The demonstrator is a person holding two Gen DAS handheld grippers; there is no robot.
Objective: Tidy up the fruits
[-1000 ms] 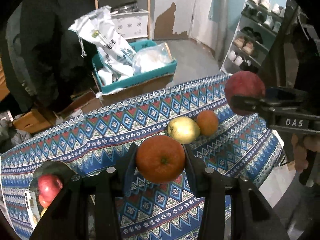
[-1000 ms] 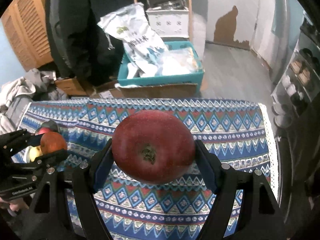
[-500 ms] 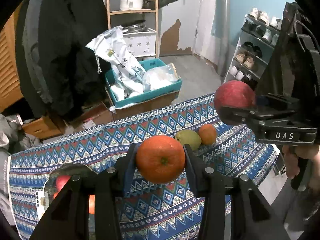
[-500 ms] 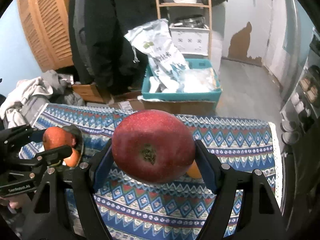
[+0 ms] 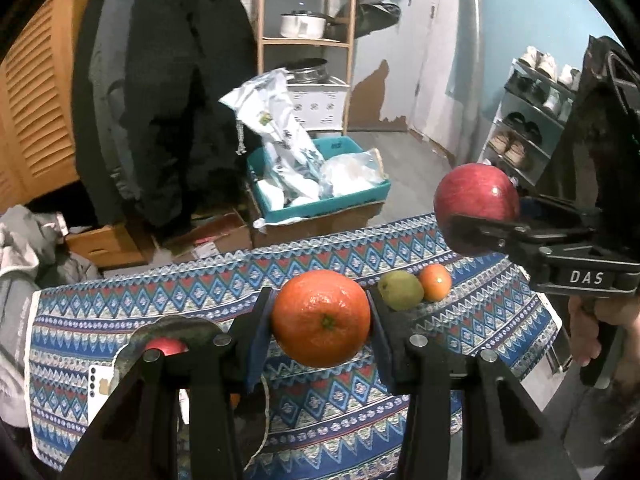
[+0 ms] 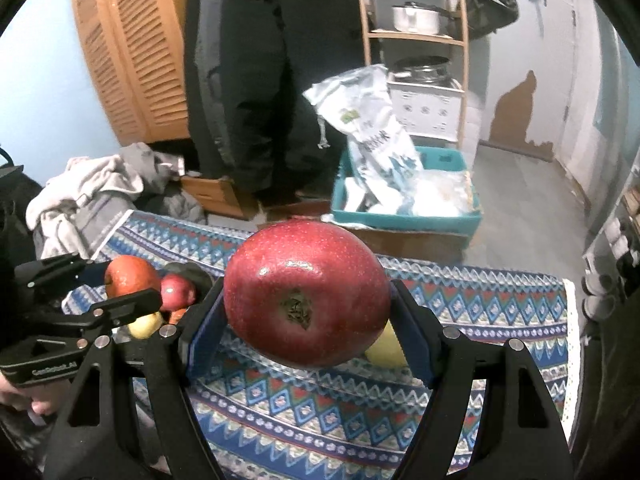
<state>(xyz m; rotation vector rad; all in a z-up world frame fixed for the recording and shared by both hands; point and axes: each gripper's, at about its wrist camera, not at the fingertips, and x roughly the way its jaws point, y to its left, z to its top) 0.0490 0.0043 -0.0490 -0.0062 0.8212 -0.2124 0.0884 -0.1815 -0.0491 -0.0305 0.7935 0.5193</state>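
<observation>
My left gripper (image 5: 320,318) is shut on an orange (image 5: 320,318), held in the air above the patterned tablecloth (image 5: 200,292). My right gripper (image 6: 306,308) is shut on a big red apple (image 6: 306,292), also in the air. In the left wrist view the right gripper (image 5: 476,210) with its red apple (image 5: 476,200) hangs at the right. In the right wrist view the left gripper (image 6: 132,276) with its orange (image 6: 130,274) shows at the left. A dark bowl (image 5: 176,326) at the table's left holds a red apple (image 5: 166,346) and other fruit. A green pear (image 5: 400,290) and a small orange (image 5: 435,282) lie on the cloth.
Beyond the table's far edge stand a teal crate (image 5: 320,196) with plastic bags, cardboard boxes, a dark coat (image 5: 168,100) and a wooden shelf (image 5: 304,40). A shoe rack (image 5: 532,120) is at the right. A white card (image 5: 99,384) lies by the bowl.
Both grippers have risen and pulled back with their fruit still held. The table looks lower and farther, and more of the room behind shows.
</observation>
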